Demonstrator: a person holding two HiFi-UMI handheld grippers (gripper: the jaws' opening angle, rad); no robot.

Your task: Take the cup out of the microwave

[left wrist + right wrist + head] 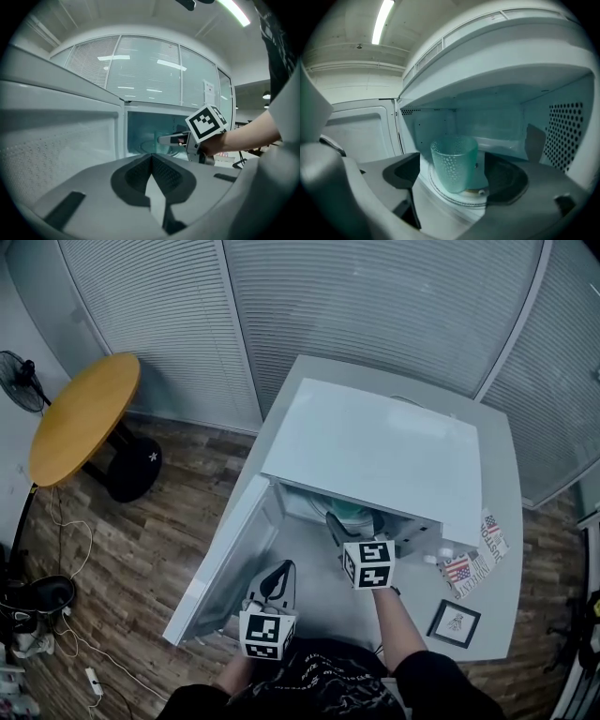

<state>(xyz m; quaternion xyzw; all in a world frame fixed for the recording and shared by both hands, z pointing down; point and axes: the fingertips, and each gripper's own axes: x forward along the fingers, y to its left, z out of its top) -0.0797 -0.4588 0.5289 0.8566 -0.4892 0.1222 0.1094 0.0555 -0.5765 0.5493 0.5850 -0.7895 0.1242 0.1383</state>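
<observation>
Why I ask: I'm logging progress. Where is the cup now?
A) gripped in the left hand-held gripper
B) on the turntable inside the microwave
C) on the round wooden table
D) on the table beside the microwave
B: the right gripper view shows the cup upright on the turntable inside the microwave, untouched by the open right hand-held gripper.

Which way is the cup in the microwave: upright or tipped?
Upright. The cup stands mouth-up on the turntable inside the open microwave, its rim on top.
</observation>
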